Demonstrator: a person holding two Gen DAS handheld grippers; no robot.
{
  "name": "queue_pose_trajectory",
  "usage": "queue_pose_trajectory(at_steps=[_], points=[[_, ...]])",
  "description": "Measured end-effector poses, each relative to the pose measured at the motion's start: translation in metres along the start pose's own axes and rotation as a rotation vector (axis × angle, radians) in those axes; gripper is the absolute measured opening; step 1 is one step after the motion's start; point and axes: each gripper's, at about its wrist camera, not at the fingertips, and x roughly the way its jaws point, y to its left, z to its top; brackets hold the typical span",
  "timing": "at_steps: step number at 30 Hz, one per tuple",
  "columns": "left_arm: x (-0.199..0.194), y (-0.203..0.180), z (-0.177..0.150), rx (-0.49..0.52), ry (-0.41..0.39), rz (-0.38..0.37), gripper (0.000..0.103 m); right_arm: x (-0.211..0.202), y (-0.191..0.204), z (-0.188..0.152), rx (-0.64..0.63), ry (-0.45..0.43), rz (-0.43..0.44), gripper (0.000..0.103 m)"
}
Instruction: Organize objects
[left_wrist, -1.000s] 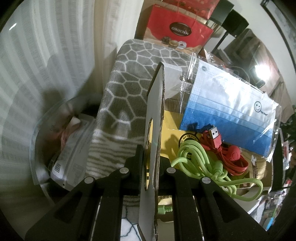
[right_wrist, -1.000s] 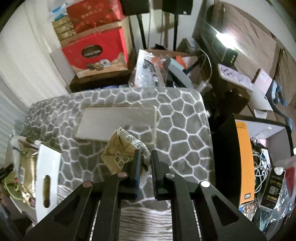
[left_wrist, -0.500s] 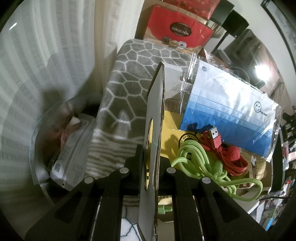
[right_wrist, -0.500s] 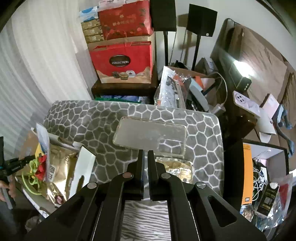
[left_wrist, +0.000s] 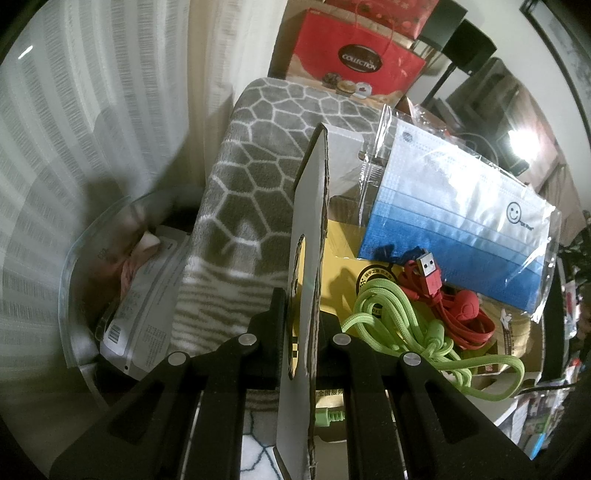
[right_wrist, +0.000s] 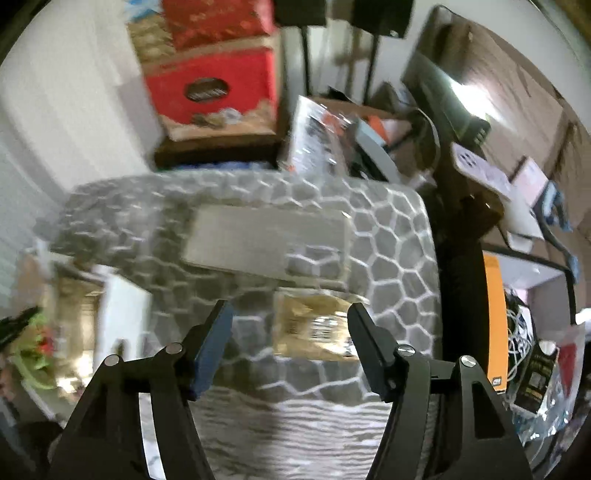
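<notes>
Two claws: one clamps, one gapes, over a worktop (right_wrist: 391, 236) draped in a grey honeycomb blanket.
Left claw (left_wrist: 303, 321): clamped on the upright side flap of a cardboard box (left_wrist: 308, 229), at the handle cut-out.
Box contents: a bag of blue-and-white face masks (left_wrist: 458, 218), a red cable (left_wrist: 458, 314), a green cord (left_wrist: 402, 328).
Right claw (right_wrist: 289, 328): jaws have just been opening and stand wide apart, nothing pressed between the pads.
Gold packet (right_wrist: 314, 326): lying on the blanket between and beyond the open fingers, just in front of a clear plastic case (right_wrist: 266, 240).
Right-wrist view: blurred.
</notes>
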Motion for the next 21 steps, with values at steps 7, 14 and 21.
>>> queue_pose_trajectory(at_steps=[7, 14, 21], points=[[0.0, 0.0, 0.0, 0.0, 0.0, 0.0, 0.009, 0.045, -0.018, -0.007, 0.072, 0.089, -0.062, 0.079], [0.0, 0.0, 0.0, -0.002, -0.001, -0.002, 0.009, 0.058, -0.023, -0.012, 0.093, 0.124, -0.021, 0.075], [0.0, 0.0, 0.0, -0.004, 0.0, -0.004, 0.009, 0.036, -0.022, -0.011, 0.087, 0.072, -0.021, 0.065]])
